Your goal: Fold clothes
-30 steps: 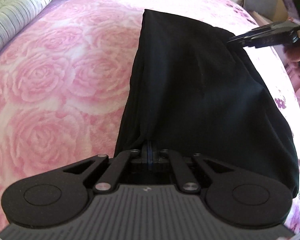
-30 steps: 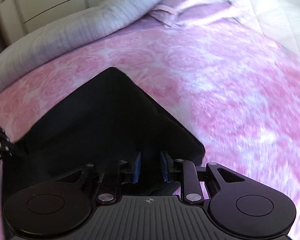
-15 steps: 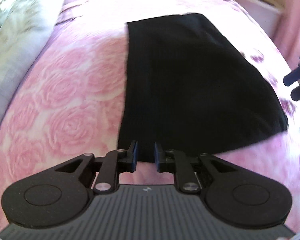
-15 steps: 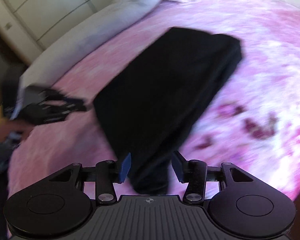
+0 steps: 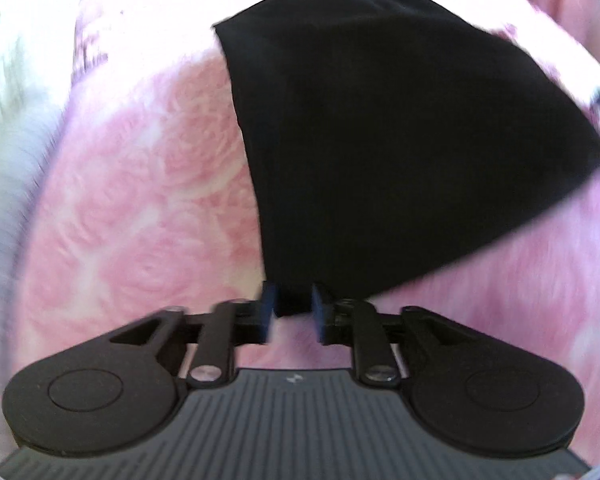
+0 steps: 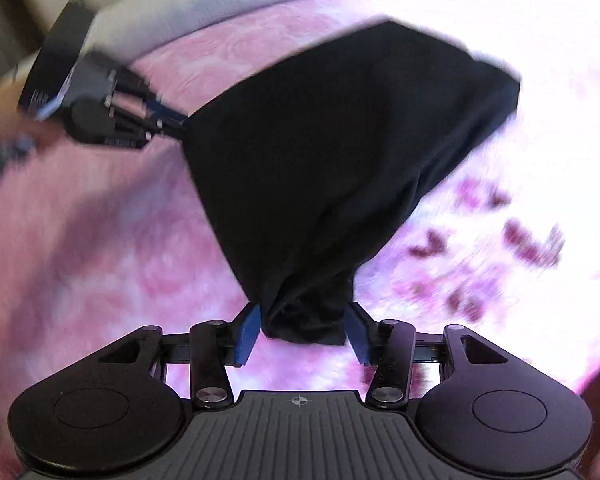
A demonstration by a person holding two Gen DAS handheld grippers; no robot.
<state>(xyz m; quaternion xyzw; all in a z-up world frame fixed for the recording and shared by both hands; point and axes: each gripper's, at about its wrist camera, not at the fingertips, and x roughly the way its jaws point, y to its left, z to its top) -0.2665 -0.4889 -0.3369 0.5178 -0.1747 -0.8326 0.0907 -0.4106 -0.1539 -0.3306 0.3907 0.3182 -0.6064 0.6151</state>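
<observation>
A folded black cloth garment [image 5: 400,152] is spread on a pink rose-patterned bedspread [image 5: 140,208]. Its near corner is seen between the opening jaws of the left gripper [image 5: 292,314], apparently unpressed. Another bunched corner lies between the opening jaws of the right gripper [image 6: 302,330], loosely. A pale striped quilt [image 6: 204,4] is bunched beyond.

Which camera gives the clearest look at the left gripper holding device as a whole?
The right wrist view: the left gripper appears from outside, at the black folded garment's corner. The left wrist view shows only its own fingers.
</observation>
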